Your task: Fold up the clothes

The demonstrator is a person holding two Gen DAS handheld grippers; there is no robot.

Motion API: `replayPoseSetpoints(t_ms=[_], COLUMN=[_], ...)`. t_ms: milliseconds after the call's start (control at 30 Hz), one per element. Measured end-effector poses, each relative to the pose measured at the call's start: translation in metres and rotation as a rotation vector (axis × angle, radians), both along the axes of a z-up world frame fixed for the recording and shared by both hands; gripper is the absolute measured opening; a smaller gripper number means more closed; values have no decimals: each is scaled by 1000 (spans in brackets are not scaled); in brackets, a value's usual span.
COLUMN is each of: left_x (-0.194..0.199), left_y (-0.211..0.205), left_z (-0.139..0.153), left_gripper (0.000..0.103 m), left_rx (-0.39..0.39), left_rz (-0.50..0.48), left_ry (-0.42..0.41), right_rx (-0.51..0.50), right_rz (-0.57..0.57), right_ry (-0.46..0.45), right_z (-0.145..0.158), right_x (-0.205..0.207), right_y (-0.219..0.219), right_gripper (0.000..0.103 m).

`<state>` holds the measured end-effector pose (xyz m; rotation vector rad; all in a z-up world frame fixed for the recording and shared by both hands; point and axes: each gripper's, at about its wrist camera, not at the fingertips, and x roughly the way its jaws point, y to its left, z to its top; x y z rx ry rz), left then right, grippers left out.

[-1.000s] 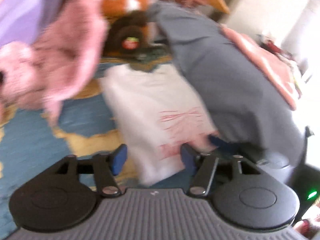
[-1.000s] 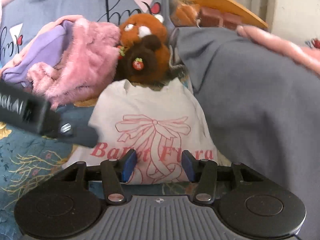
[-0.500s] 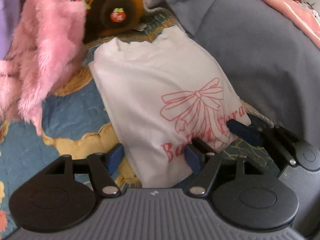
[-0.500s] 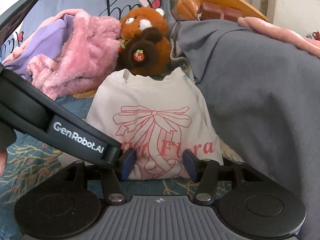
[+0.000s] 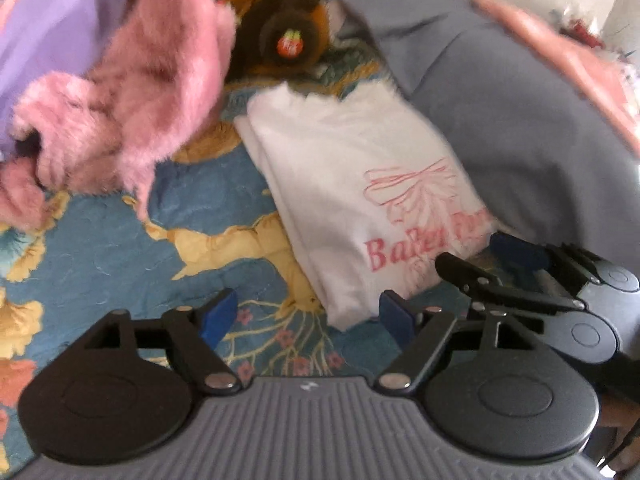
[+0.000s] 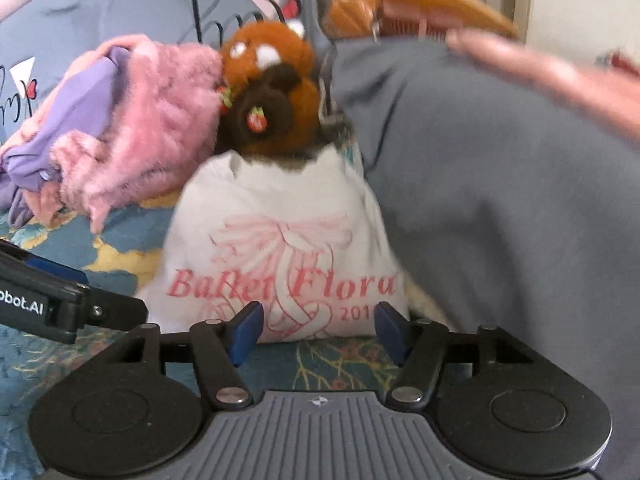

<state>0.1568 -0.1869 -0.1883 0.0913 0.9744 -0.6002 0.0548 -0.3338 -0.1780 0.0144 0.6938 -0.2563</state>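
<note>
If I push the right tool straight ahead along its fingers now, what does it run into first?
Most likely the near hem of the folded white T-shirt, lying directly ahead of the open right tool. The brown plush toy sits behind it. The gap to the hem is hard to judge.

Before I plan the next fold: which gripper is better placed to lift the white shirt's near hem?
Right, probably. The right gripper sits with open jaws squarely at the white shirt hem, under the print. The left gripper, also open, is off its corner, mostly over the blue quilt.
</note>
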Motion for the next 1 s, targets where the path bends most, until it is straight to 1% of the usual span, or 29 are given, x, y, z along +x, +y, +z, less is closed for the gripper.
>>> replayPoseSetpoints(t_ms=[33,100,167,233,400,433,500,600,667,767,1000], left_x=[-5,-14,-26,-38,-69,-77,-93,-115,-131,-154,-190], left_y=[6,21,40,58,103,112,127,145,152,153,142], left_z=[7,24,46,69,125,135,149,165,173,182,195], left_gripper=[82,95,102,103,103,103,103,103,103,103,103], left_rx=[-10,-9,2,45,153,165,161,132,115,106,102], left_rz=[7,50,103,156,286,301,320,343,345,324,269], left_ry=[-16,-55,-105,-146,-250,-266,-289,-301,-306,-321,-358], right_rx=[-13,-18,-20,-17,30,34,23,5,14,31,56], right_rz=[-1,-5,-3,4,28,30,35,47,62,77,25], right_ry=[8,33,25,7,-31,-36,-43,-57,-74,-91,-77], right_z=[10,28,47,65,99,104,112,122,128,136,135], right_x=[-6,-15,-29,-43,-64,-66,-73,-84,-95,-110,-123], right_y=[7,23,40,58,99,107,120,137,142,146,141], right_gripper=[77,92,93,100,102,103,103,103,103,103,103])
